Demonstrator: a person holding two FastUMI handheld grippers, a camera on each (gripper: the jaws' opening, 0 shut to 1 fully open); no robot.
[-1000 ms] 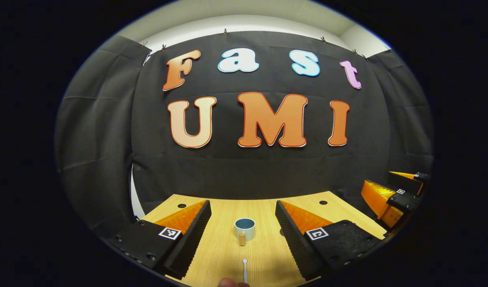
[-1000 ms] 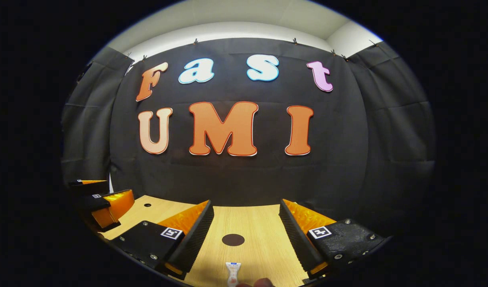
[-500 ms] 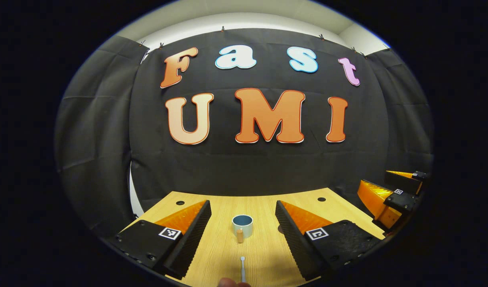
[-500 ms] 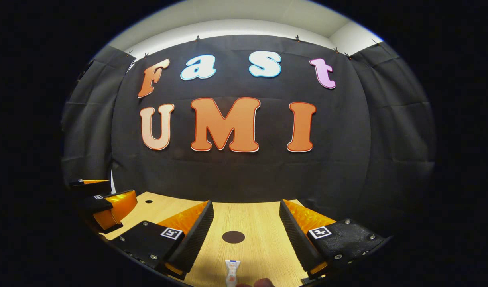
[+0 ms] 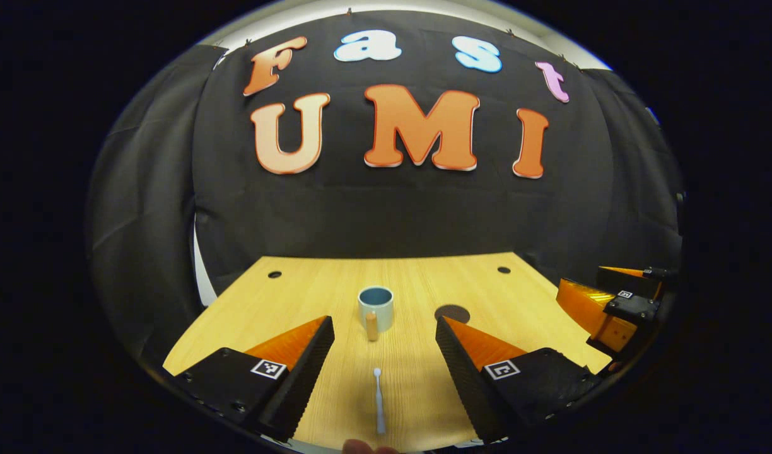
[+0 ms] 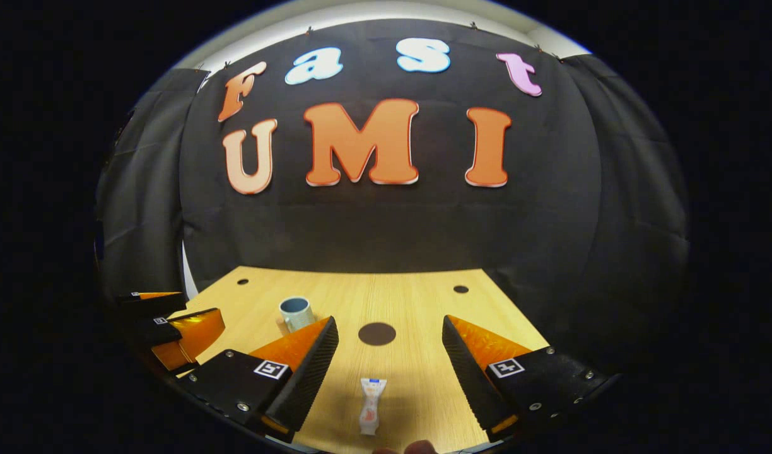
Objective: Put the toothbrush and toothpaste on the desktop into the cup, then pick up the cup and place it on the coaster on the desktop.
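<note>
In the left gripper view, the left claw [image 5: 382,362] hangs above the near part of the table [image 5: 247,309] with its fingers spread wide and nothing between them. The toothbrush [image 5: 378,400] lies flat on the wood in the gap between the two fingers, touching neither, its small head pointing away toward the cup [image 5: 375,304]. The cup stands upright farther out, near the middle of the table, blue inside, with a wooden handle facing the camera. The coaster [image 5: 452,313], a dark round disc, lies on the table to the right of the cup, apart from it and partly hidden behind the tip of the right-hand finger. The right claw [image 5: 613,302] shows at the far right edge of this view, off the side of the table.

In the right gripper view, the right claw [image 6: 389,366] is likewise released, fingers well apart and empty. The toothpaste [image 6: 371,403] lies flat on the table [image 6: 424,296] between them, touching neither, its cap end pointing away. The coaster [image 6: 377,333] lies bare just beyond it. The cup [image 6: 296,312] stands upright to the left, beyond the left-hand fingertip. The left claw [image 6: 165,318] appears at the far left edge.
</note>
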